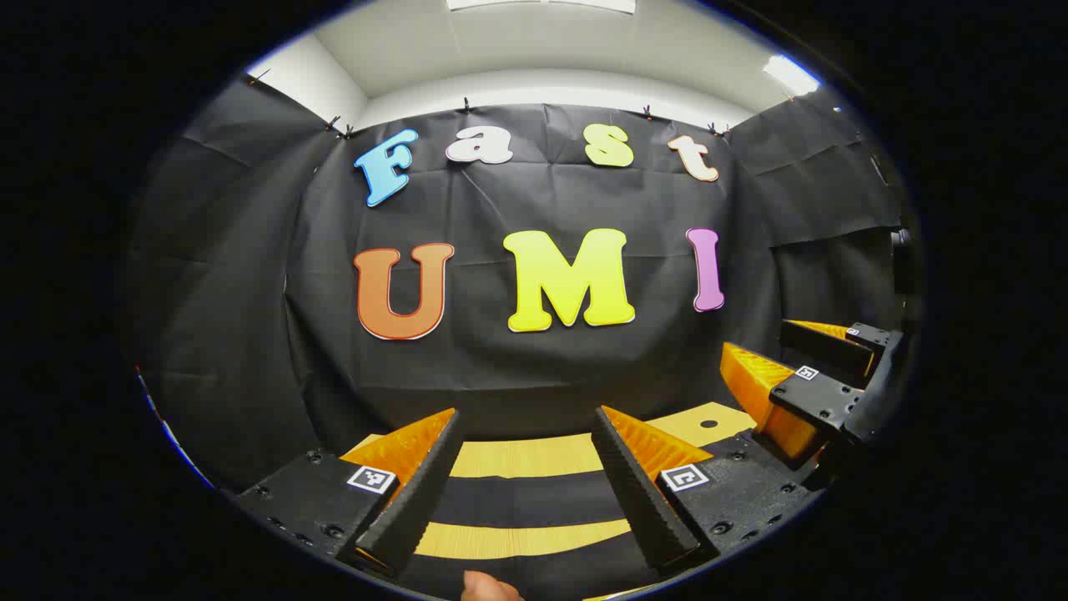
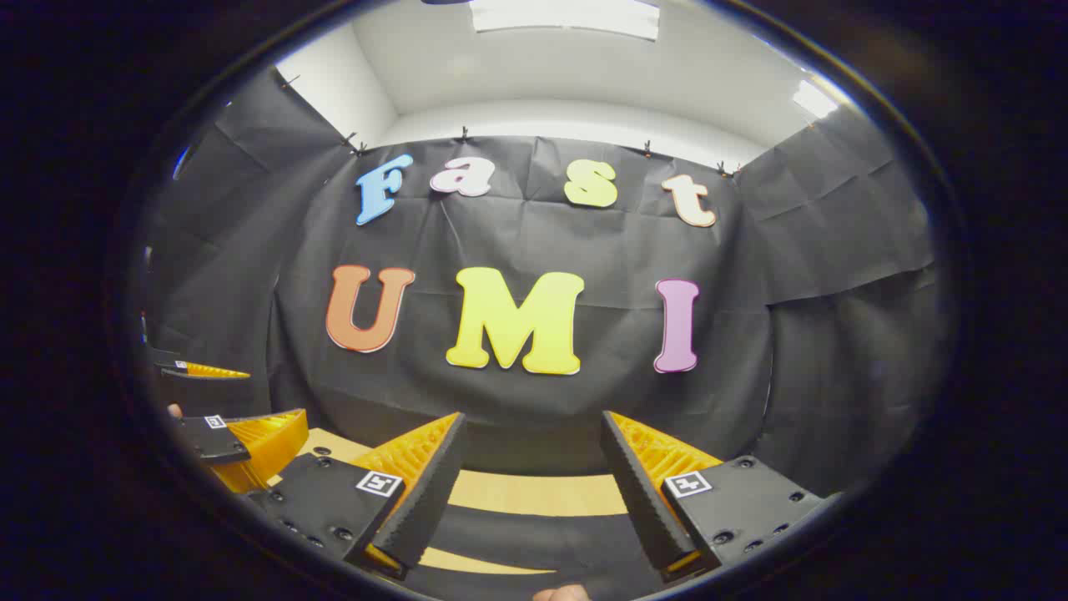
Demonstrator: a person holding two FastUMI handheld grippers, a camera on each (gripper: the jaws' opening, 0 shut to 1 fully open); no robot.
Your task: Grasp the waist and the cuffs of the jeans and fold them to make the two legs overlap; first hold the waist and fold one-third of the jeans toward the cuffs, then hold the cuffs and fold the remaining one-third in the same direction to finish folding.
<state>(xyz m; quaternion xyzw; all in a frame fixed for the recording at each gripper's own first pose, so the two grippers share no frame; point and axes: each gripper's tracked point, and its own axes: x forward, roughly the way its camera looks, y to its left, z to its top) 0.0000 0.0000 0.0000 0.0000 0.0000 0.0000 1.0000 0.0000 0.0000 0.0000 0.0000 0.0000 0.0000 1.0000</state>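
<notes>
Black cloth wall ahead, wooden desk below; jeans lie at six o'clock under my empty, wide-open left fingers and right fingers.

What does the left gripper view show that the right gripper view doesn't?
Left gripper view: the right gripper, open, at its right edge, and a hole in the table. Right gripper view: the left gripper, open, at its left edge. Both: their own open fingers over the yellow table with dark bands, and the black wall.
</notes>
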